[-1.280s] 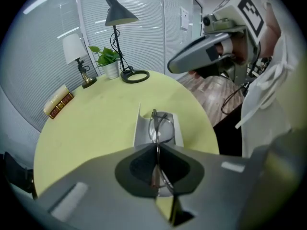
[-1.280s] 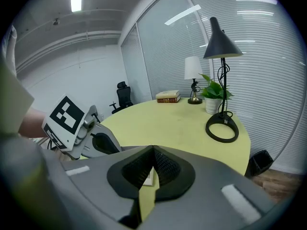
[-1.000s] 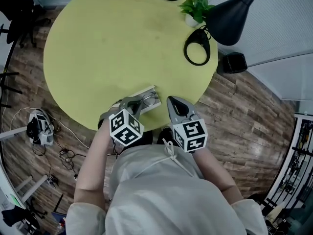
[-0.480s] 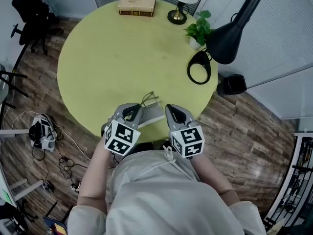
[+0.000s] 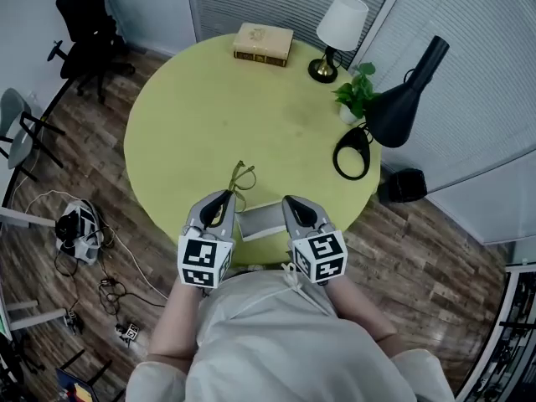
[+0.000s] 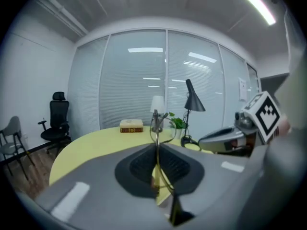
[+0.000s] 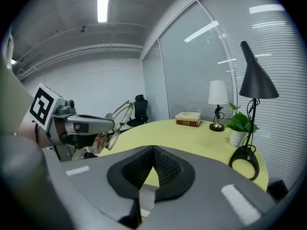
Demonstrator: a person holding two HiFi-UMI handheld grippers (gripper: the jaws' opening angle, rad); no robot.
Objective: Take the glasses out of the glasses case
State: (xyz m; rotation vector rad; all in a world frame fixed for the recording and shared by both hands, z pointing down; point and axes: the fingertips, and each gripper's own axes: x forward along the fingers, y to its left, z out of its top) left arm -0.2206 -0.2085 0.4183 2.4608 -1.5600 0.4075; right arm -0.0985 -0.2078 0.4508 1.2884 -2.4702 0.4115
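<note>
My left gripper (image 5: 224, 199) is shut on a thin-framed pair of glasses (image 5: 239, 177), held above the yellow round table (image 5: 209, 115) just left of the case. In the left gripper view the glasses (image 6: 156, 123) stick up edge-on from the shut gripper (image 6: 156, 147). The open grey glasses case (image 5: 261, 222) lies at the table's near edge between both grippers. My right gripper (image 5: 290, 202) is at its right end, its jaws shut with the pale case (image 7: 145, 195) showing between them. The right gripper view also shows the glasses (image 7: 117, 118) in the left gripper (image 7: 88, 125).
At the table's far side are a book (image 5: 263, 43), a white table lamp (image 5: 339, 25), a potted plant (image 5: 358, 86) and a black desk lamp (image 5: 404, 99) with a ring base (image 5: 353, 152). A black chair (image 5: 88, 28) and cables (image 5: 79, 224) are on the wooden floor.
The left gripper has lifted the glasses out of the case, up and to the left. The case now sits without them between the grippers, and the head view has shifted.
</note>
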